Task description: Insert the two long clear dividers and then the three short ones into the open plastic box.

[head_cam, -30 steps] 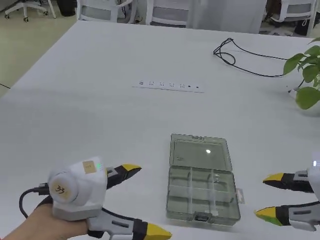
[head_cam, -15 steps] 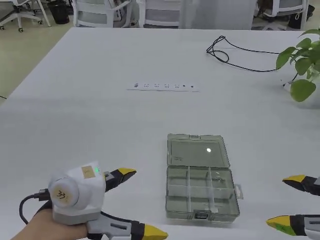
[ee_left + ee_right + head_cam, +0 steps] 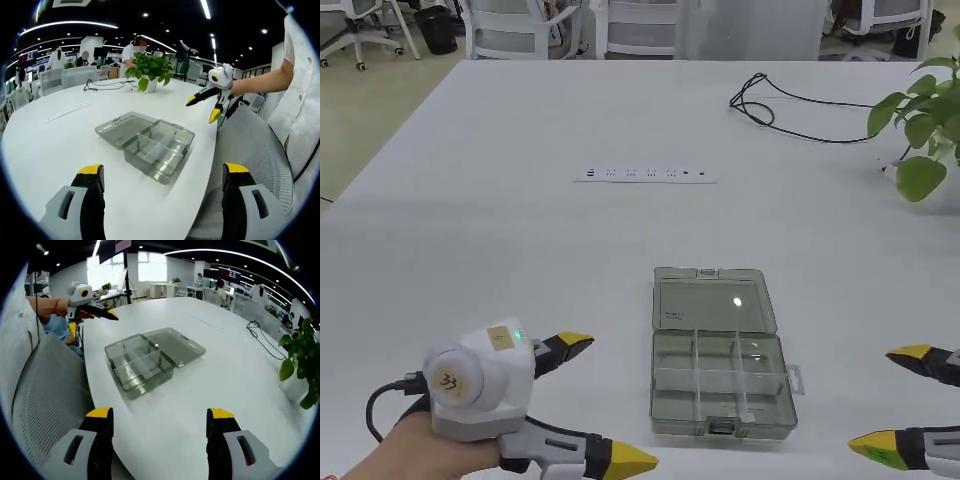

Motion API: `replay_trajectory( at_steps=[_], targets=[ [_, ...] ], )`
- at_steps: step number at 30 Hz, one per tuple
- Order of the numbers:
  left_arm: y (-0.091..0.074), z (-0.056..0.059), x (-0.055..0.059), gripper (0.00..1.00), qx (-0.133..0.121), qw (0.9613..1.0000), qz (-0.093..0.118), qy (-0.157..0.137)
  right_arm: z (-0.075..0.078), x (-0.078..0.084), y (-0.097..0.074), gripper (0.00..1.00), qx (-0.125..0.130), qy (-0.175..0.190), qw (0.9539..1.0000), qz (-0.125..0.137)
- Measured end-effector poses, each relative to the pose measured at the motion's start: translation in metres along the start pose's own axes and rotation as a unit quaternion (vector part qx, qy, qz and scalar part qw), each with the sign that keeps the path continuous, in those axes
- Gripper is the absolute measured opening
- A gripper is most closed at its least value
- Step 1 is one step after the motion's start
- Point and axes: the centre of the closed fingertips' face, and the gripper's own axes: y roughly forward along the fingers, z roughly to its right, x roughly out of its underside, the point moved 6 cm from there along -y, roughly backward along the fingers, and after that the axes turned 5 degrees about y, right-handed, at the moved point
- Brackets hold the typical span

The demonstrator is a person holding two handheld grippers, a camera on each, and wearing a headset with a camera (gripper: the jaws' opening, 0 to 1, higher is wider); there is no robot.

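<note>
The clear plastic box (image 3: 672, 400) lies open on the white table, its lid (image 3: 710, 300) flat on the far side. Clear dividers (image 3: 697, 385) stand inside it and split it into several compartments. My left gripper (image 3: 605, 400) is open to the left of the box and holds nothing. My right gripper (image 3: 892, 400) is open to the right of the box, apart from it, also holding nothing. In the left gripper view the box (image 3: 150, 142) lies ahead of the open left gripper (image 3: 163, 172), with the right gripper (image 3: 202, 110) beyond. In the right gripper view the box (image 3: 145, 362) lies ahead of the open right gripper (image 3: 160, 413).
A white power strip (image 3: 645, 174) lies mid-table. A black cable (image 3: 790, 105) coils at the far right, beside a green plant (image 3: 920, 130). Office chairs (image 3: 640, 25) stand behind the table's far edge. A mesh chair (image 3: 45, 405) sits by the near edge.
My right gripper has drawn back to the right, away from the box. The left gripper has barely moved. The head camera has shifted a little.
</note>
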Motion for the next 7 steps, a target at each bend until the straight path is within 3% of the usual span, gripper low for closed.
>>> replay_trajectory(
  at_steps=[7],
  targets=[
    [-0.0001,0.0007,0.0016,1.00,0.002,1.0000,0.000,-0.002,-0.0014,-0.0010,0.0002,0.79,-0.002,0.002,1.0000,0.002]
  ],
)
